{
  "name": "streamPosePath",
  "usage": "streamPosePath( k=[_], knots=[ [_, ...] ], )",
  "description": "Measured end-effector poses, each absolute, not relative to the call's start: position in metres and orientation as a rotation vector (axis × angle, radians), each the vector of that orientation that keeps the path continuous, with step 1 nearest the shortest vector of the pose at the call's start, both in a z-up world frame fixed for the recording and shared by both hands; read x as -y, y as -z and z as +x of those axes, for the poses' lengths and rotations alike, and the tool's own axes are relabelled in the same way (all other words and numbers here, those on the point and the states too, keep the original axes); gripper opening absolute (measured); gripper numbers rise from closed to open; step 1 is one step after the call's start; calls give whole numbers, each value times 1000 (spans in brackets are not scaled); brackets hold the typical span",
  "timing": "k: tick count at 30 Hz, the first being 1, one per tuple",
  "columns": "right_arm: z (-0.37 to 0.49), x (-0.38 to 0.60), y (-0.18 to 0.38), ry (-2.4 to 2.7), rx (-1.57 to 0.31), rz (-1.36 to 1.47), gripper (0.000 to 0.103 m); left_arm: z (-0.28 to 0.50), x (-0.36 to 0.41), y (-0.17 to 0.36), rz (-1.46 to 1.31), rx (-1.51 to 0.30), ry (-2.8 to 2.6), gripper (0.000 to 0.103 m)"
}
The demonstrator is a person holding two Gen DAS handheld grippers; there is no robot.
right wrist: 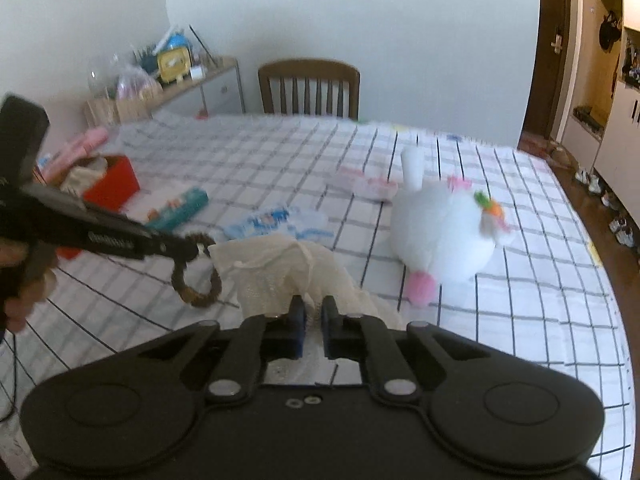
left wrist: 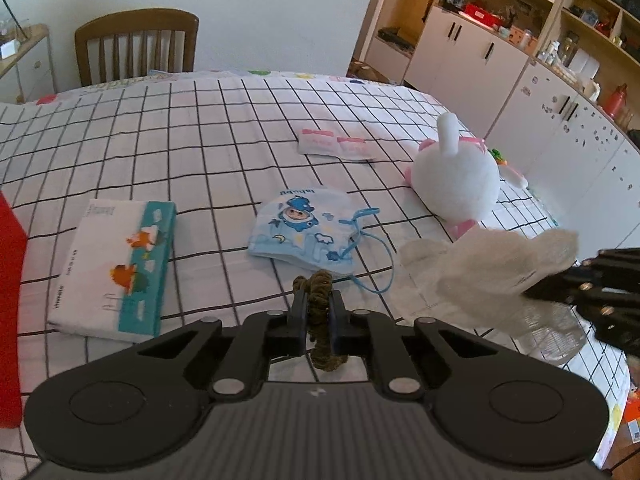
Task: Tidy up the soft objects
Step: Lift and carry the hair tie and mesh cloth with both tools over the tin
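Note:
My left gripper (left wrist: 319, 294) is shut on a brown-green scrunchie (left wrist: 322, 320), which hangs as a ring (right wrist: 196, 276) in the right wrist view. My right gripper (right wrist: 313, 306) is shut on a cream mesh cloth (right wrist: 280, 276), lifted off the table; the same cloth (left wrist: 492, 268) shows at the right of the left wrist view. On the checked tablecloth (left wrist: 200, 152) lie a blue child's face mask (left wrist: 304, 228), a tissue pack (left wrist: 116, 264), a pink-and-white sachet (left wrist: 336, 144) and a white plush rabbit (left wrist: 456, 176).
A red box (right wrist: 114, 184) with cloth in it stands at the table's left side. A wooden chair (right wrist: 308, 88) is at the far edge. White cabinets (left wrist: 520, 92) and shelves line the right wall. A person's hand (right wrist: 24, 284) holds the left gripper.

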State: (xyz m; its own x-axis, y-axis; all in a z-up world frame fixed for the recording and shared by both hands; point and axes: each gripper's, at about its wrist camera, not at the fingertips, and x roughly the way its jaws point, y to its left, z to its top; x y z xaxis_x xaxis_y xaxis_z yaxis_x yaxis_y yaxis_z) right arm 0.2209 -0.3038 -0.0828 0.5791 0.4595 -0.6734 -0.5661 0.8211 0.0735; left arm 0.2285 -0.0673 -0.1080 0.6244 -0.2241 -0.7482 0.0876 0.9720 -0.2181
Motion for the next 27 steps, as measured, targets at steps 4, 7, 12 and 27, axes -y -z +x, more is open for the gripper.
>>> streamPosePath(
  k=[4, 7, 12, 27],
  knots=[
    [217, 304, 66, -624, -719, -118, 7, 220, 63, 98, -149, -860, 168, 10],
    [212, 300, 55, -644, -701, -105, 7, 213, 59, 89, -147, -844, 162, 10],
    [205, 287, 38, -686, -665, -102, 7, 199, 48, 72, -157, -821, 146, 10],
    [201, 215, -3, -817, -602, -98, 7, 163, -7, 26, -167, -765, 69, 10]
  ],
)
